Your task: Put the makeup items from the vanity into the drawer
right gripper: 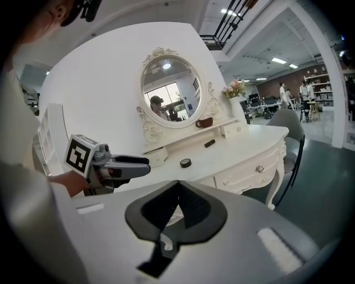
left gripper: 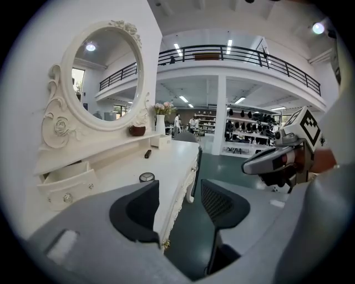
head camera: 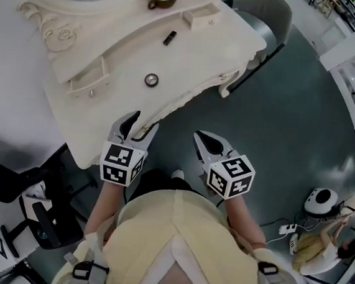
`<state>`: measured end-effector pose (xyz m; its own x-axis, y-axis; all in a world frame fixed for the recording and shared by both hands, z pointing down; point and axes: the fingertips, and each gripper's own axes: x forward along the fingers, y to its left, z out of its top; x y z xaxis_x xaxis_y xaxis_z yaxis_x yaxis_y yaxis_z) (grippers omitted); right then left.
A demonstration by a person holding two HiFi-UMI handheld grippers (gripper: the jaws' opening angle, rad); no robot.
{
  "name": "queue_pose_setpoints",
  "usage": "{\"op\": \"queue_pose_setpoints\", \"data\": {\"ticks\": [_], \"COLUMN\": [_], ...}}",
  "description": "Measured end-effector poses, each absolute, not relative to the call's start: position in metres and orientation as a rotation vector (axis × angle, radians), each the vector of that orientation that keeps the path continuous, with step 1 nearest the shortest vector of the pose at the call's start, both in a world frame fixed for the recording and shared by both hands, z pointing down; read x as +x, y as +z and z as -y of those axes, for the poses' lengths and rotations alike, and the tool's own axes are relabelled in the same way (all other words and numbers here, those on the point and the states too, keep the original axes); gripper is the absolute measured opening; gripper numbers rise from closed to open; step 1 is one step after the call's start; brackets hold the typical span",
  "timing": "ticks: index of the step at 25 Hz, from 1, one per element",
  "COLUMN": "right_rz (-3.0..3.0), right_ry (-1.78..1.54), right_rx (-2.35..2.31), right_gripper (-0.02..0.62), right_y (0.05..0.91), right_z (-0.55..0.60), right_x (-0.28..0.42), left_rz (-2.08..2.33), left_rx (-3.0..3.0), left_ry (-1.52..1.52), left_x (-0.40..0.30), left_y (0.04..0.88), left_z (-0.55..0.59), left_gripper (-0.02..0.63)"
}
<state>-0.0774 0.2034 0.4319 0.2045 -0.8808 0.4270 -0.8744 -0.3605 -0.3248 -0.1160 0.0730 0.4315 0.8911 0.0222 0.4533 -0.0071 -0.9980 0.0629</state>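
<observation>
Hovering at the front edge of the vanity (head camera: 191,64), the left gripper (head camera: 139,128) is the nearer of the two to the makeup. The round compact (head camera: 151,79) lies on the tabletop straight ahead of its fingertips, near but apart. The dark tube (head camera: 169,38) lies farther ahead on the same line, its long axis running roughly away from the fingers. A small drawer (head camera: 86,81) sits ahead and to the left of those fingers, and appears to be pulled out a little.

The left jaws stand wide apart with nothing between them; only the vanity's edge shows through the gap. The right gripper (head camera: 201,140) hangs beside it over the floor, to the right of the items, with its jaws pressed together and empty. A reach forward by the left gripper looks like the likely next step.
</observation>
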Motion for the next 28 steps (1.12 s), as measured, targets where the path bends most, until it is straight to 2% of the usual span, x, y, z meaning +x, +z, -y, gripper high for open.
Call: {"op": "queue_pose_setpoints", "data": {"ticks": [9, 19, 28], "right_rz": [-1.817, -1.785, -1.839], "right_ry": [-0.928, -1.035, -1.098], "right_rx": [-2.382, -2.411, -2.364], "right_gripper": [0.0, 0.0, 0.0], "right_y": [0.449, 0.466, 0.472], "right_z": [-0.184, -0.169, -0.13], "right_x": [-0.054, 0.0, 0.035], "left_rz": [0.103, 0.144, 0.111], "left_rx": [3.097, 2.996, 2.927], "left_ry": [0.902, 0.979, 1.085], "left_x": [-0.086, -0.019, 0.01], "left_y": [0.448, 0.481, 0.513], "left_z": [-0.048, 0.001, 0.021], "left_gripper": [0.242, 0.247, 0.259]}}
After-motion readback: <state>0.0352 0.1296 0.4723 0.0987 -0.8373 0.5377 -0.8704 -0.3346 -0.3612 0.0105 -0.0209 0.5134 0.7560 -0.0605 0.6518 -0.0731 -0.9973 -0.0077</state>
